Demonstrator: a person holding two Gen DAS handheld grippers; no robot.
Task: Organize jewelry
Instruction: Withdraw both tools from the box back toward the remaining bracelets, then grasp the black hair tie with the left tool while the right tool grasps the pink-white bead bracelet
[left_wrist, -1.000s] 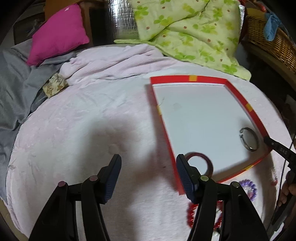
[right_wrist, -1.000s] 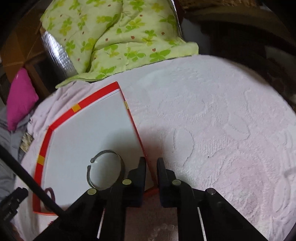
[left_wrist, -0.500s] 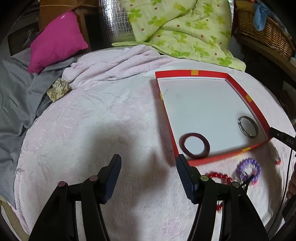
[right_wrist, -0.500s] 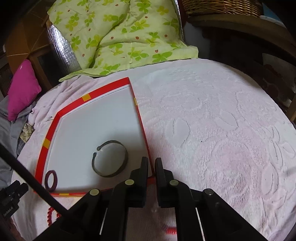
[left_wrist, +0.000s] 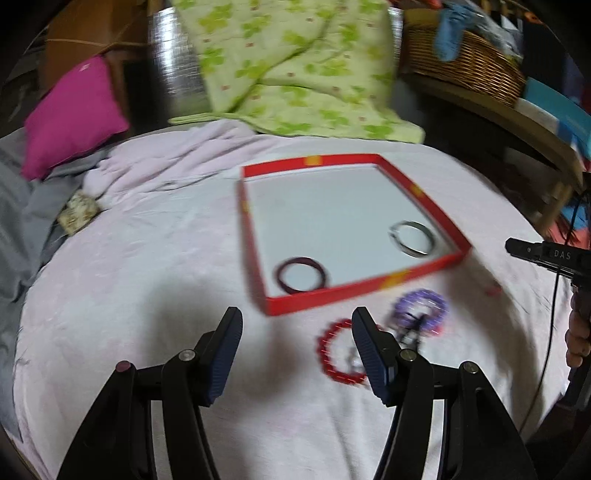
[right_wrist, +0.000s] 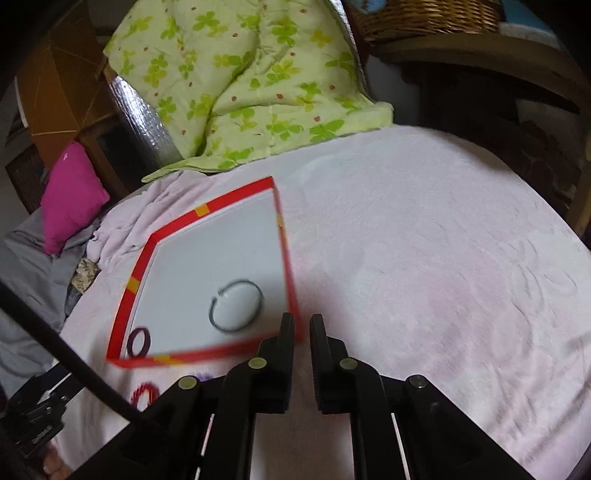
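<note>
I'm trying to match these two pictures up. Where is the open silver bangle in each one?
Left wrist view: silver bangle lies in the red tray's near right corner.
Right wrist view: bangle lies in the tray, just above-left of the tongs.
Shared landmark: dark maroon bangle in the tray.

tray (left_wrist: 439, 212): two bangles (left_wrist: 302, 276) inside | beaded bracelets (left_wrist: 338, 350) outside, beside it

The left gripper (left_wrist: 295, 325) has its two fingers wide apart with nothing between them. The right gripper (right_wrist: 302, 326) has its fingers pulled close together, holding nothing.
</note>
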